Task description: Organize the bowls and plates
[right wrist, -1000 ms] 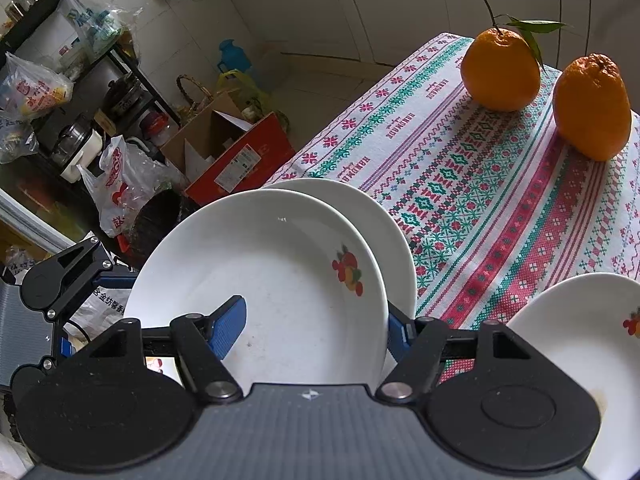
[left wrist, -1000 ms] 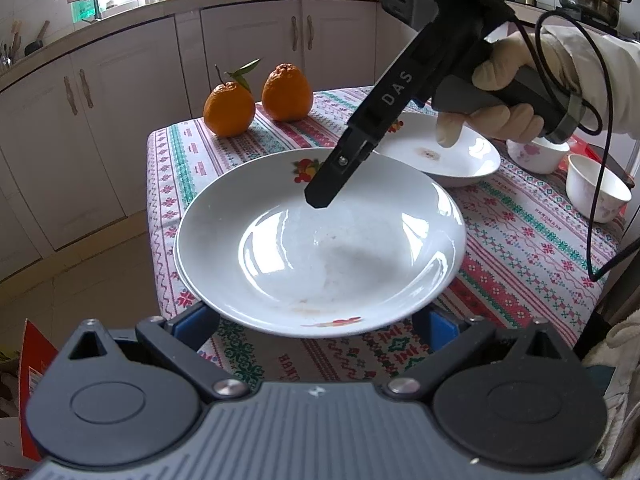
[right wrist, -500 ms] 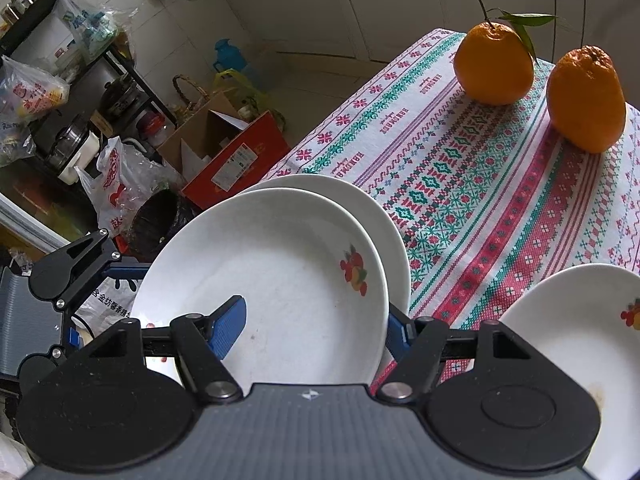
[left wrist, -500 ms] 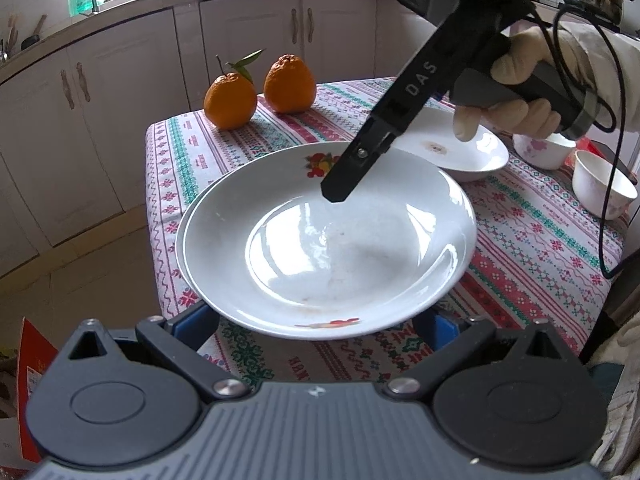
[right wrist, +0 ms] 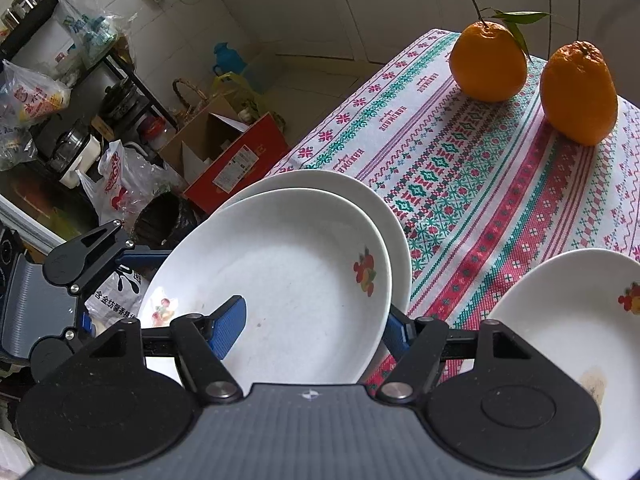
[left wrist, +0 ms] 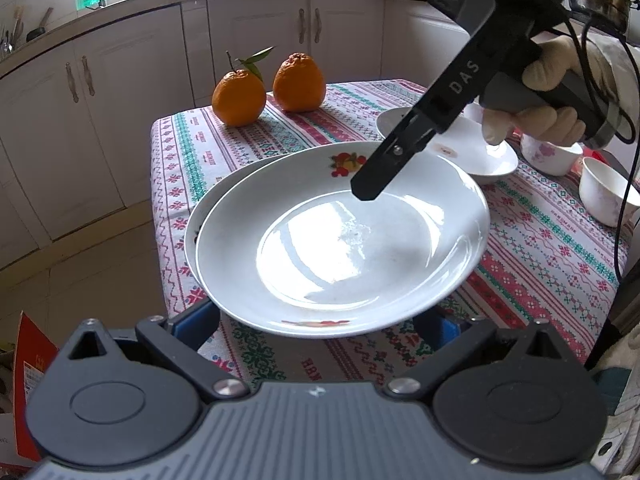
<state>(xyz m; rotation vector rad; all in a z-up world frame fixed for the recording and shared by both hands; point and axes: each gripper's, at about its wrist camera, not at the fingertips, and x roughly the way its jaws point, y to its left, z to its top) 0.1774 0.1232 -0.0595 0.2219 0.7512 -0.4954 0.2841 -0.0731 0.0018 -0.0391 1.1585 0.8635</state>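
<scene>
1. Two tools meet at one dish. My right gripper (right wrist: 316,312) straddles the far rim of the top plate (left wrist: 340,240), one finger above the well and one under the rim. I cannot tell whether the pads actually pinch. If they don't, the glazed rim may slide out when I move.
2. My left gripper (left wrist: 320,316) is spread wide just under the near rim and holds nothing. Lifting it carelessly could tip the dish toward the right tool.
3. That top plate sits off-centre over the lower plate (left wrist: 204,216), shifted toward the bowls (left wrist: 604,196). Let go now, it would likely rock or clatter rather than nest.
4. Both dishes lie near the edge of the tablecloth (left wrist: 540,248), with floor below. A shove from either tool risks pushing the pair over.
5. Swinging the right tool back could clip the third plate (right wrist: 560,320) beside it.
</scene>
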